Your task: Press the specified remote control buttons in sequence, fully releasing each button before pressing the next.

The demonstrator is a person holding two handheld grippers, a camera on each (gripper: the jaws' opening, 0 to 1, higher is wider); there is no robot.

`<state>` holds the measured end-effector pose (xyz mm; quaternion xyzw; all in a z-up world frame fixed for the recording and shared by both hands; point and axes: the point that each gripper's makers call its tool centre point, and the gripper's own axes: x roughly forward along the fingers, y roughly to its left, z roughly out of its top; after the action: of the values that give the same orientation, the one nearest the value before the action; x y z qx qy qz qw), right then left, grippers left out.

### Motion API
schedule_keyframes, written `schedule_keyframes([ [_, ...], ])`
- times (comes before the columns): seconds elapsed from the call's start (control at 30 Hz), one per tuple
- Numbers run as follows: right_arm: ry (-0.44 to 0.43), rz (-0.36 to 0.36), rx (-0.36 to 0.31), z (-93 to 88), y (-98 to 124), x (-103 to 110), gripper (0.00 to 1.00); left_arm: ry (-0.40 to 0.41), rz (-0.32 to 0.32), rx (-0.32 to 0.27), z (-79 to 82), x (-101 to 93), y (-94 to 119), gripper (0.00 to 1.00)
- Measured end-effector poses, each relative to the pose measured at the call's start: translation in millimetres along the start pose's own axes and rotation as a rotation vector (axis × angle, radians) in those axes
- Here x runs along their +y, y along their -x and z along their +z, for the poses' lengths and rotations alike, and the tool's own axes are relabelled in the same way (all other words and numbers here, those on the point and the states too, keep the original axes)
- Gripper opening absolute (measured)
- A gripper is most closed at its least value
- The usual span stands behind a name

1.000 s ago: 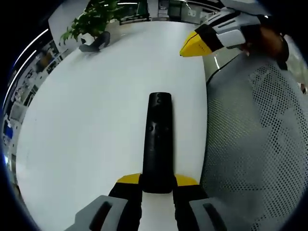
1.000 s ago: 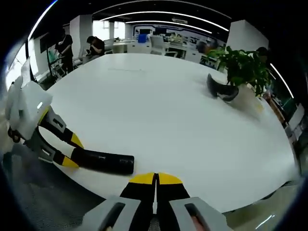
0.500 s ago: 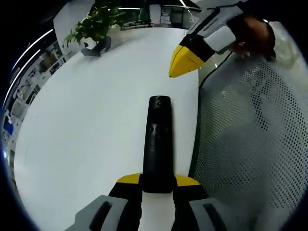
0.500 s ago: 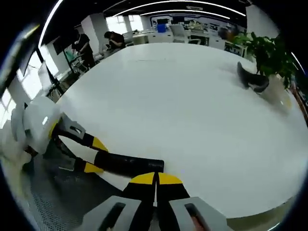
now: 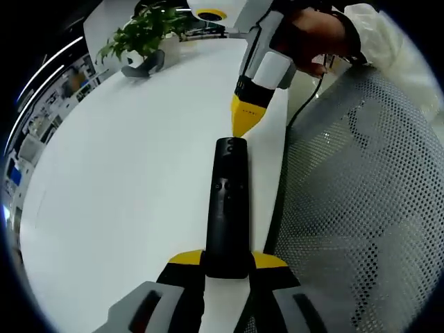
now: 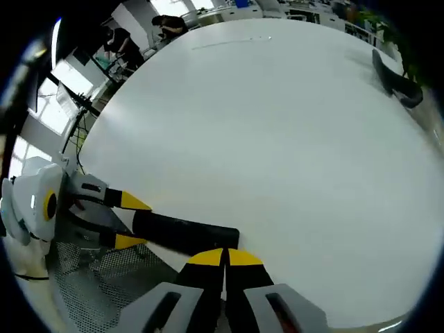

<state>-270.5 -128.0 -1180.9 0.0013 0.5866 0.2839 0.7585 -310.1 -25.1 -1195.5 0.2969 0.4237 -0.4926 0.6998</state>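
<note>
Over the table (image 5: 125, 173) edge, left hand-held gripper (image 5: 227, 267) clamps remote (image 5: 229, 208) lengthwise, pointing away; right hand-held gripper (image 5: 244, 128), jaws closed and empty, sits just above its far end.

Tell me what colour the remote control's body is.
Black. The remote control, held in the left gripper, shows best in the left gripper view.
</note>
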Motion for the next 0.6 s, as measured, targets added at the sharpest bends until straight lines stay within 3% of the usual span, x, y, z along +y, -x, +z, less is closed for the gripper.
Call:
schedule_keyframes([
  [0.13,-0.052,0.055,-0.006,1.0,-7.0,6.5,0.0,0.013,0.002,-0.021,-0.7,-0.6,0.5,0.24],
  [0.47,-0.148,0.049,-0.098,-0.7,-3.2,4.6,0.0,0.039,-0.004,-0.102,-0.8,-6.4,0.6,0.24],
  [0.6,-0.175,0.077,-0.101,0.6,-3.4,3.5,0.0,0.074,0.018,-0.179,0.3,-5.8,1.2,0.24],
])
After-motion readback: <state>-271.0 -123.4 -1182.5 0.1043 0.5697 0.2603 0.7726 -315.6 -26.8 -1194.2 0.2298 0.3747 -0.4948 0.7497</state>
